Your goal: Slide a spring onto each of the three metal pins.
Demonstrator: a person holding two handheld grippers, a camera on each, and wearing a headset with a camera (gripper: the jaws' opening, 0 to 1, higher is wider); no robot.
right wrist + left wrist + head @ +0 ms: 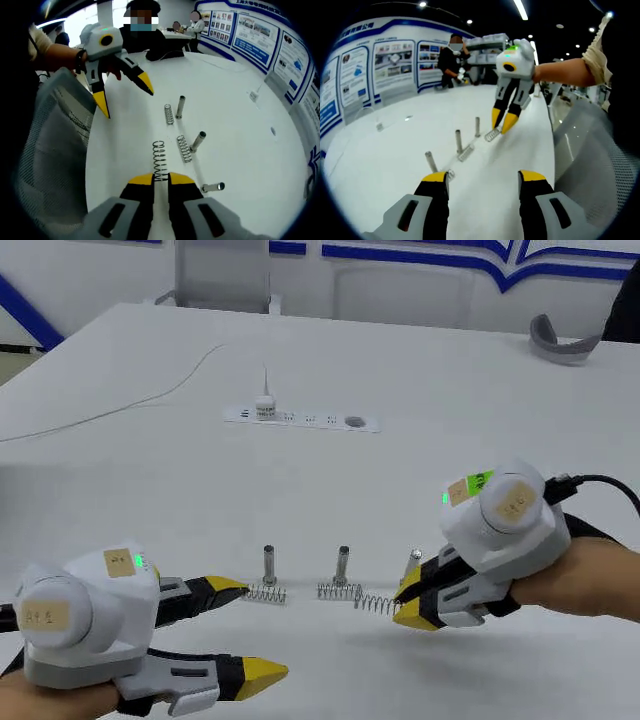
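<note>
Three short metal pins stand in a row on the white table: left pin (269, 565), middle pin (342, 565), right pin (413, 562). One loose spring (266, 592) lies by the left pin and another (338, 591) by the middle pin. My right gripper (405, 605) is shut on the end of a third spring (378, 604), which lies low just in front of the right pin; in the right gripper view this held spring (160, 157) sticks out from the closed jaws (161, 179). My left gripper (255, 630) is open and holds nothing, its upper tip near the left spring (451, 174).
A white power strip (300, 420) with a plug and a cable lies mid-table. A grey curved object (560, 340) rests at the far right. A chair (222, 275) stands behind the table, a mesh chair (590, 150) at the near edge. A person (142, 30) sits opposite.
</note>
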